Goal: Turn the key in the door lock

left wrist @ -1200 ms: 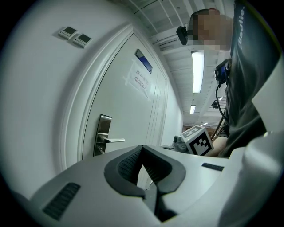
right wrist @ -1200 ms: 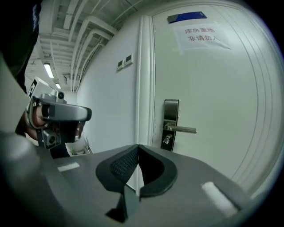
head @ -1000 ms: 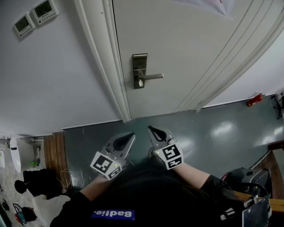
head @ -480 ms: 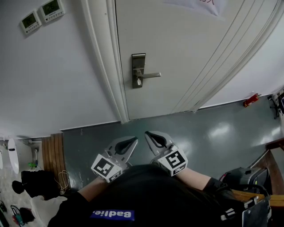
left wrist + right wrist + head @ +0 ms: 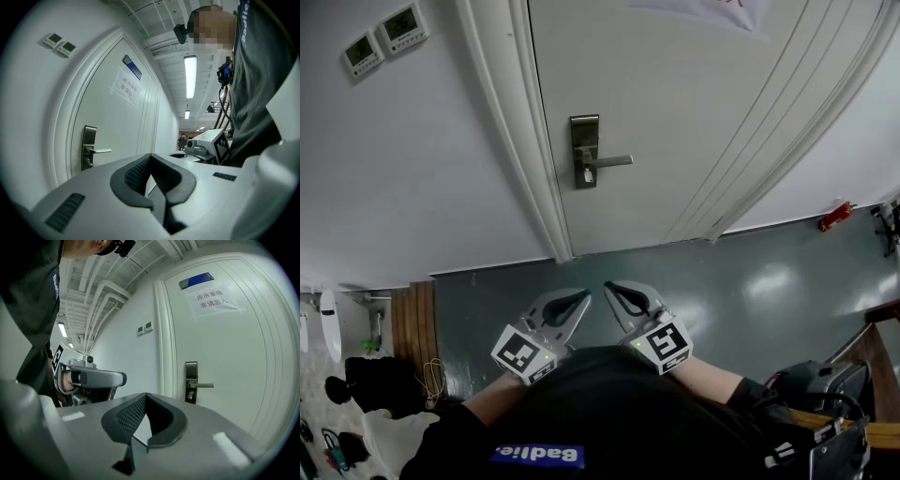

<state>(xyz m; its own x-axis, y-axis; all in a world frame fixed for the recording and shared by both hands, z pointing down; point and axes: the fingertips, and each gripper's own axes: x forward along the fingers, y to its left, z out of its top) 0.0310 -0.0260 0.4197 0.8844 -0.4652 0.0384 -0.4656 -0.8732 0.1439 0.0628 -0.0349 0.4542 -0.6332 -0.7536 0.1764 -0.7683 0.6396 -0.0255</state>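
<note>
The white door's metal lock plate (image 5: 585, 150) carries a lever handle (image 5: 609, 161), with a small key (image 5: 586, 174) in the keyhole under it. My left gripper (image 5: 581, 298) and right gripper (image 5: 609, 288) hover low over the floor, well short of the door, tips close together. Both are shut and empty. In the left gripper view the lock plate (image 5: 88, 146) lies ahead to the left of my left gripper (image 5: 151, 159). In the right gripper view the lock plate (image 5: 191, 382) and handle (image 5: 205, 386) lie ahead to the right of my right gripper (image 5: 146, 399).
Two wall thermostats (image 5: 384, 39) sit left of the door frame (image 5: 525, 141). A paper sign (image 5: 703, 7) hangs on the door. A red item (image 5: 836, 216) lies at the wall's foot on the right. Wooden slats (image 5: 412, 323) and a black bag (image 5: 380, 384) are at lower left.
Both grippers have shifted a little and their tips now stand closer together. The lock sits slightly further left and higher in the head view. Both jaws stay shut.
</note>
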